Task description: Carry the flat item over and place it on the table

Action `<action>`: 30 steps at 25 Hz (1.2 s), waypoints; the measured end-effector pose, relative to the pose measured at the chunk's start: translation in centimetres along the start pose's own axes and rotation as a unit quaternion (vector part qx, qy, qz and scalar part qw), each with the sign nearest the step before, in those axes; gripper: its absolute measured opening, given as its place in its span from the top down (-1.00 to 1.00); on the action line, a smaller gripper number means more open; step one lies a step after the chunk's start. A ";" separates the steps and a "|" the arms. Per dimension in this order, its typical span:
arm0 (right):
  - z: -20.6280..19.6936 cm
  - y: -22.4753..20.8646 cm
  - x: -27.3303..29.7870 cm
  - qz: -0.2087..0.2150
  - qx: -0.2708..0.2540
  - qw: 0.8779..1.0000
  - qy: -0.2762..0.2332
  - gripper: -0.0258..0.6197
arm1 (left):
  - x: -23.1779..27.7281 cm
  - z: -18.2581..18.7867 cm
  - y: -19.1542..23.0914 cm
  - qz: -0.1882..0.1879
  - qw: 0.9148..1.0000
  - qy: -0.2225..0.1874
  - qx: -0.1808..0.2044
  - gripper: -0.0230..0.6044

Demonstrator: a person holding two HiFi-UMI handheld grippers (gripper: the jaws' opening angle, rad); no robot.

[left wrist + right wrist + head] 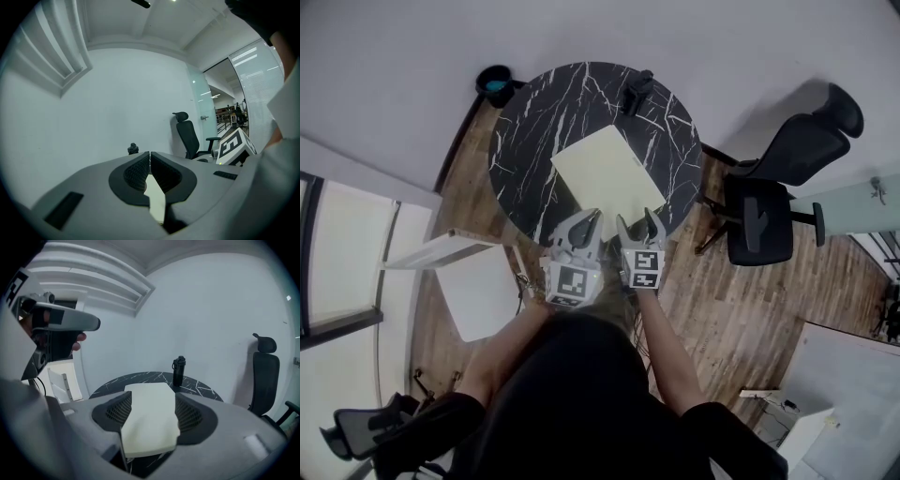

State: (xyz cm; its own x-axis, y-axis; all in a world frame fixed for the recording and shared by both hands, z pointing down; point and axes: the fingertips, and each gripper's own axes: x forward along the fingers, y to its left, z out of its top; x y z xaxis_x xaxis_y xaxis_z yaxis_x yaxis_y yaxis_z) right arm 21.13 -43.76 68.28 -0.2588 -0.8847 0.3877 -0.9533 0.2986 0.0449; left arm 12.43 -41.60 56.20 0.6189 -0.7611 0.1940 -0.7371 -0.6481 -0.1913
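The pale flat pad [607,169] lies on the round black marble table [534,122], toward its near edge, with one corner pointing at the person. Both grippers are held side by side just at that near edge. The right gripper [637,221] has its jaws spread. The pad shows through the gap between them and nothing is pinched. The left gripper [581,223] has its jaw tips pressed together, and a sliver of the pad shows behind them. A black bottle [637,92] stands at the table's far rim, well apart from the pad. A black office chair [778,187] stands to the right of the table on the wood floor [741,309].
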 end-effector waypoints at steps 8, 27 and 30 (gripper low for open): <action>4.9 0.5 -2.7 -0.013 -0.013 0.998 -0.054 0.33 | -0.5 0.3 0.3 0.003 1.000 -0.017 -0.018 0.92; 14.8 3.2 -8.1 -0.025 -0.051 0.984 -0.172 0.64 | -2.9 5.3 1.7 0.003 0.997 -0.076 0.007 0.92; 16.4 4.1 -8.7 -0.023 -0.052 0.980 -0.191 0.64 | -3.2 5.7 2.0 0.005 0.997 -0.082 0.003 0.92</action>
State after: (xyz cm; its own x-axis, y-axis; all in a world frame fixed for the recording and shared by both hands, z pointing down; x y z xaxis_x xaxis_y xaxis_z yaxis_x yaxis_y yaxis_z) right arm 16.91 -40.68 49.96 -0.2747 -0.9615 0.0118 -0.9494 0.2731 0.1552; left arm 10.49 -40.58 49.71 0.6476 -0.7613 0.0329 -0.7423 -0.6400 -0.1987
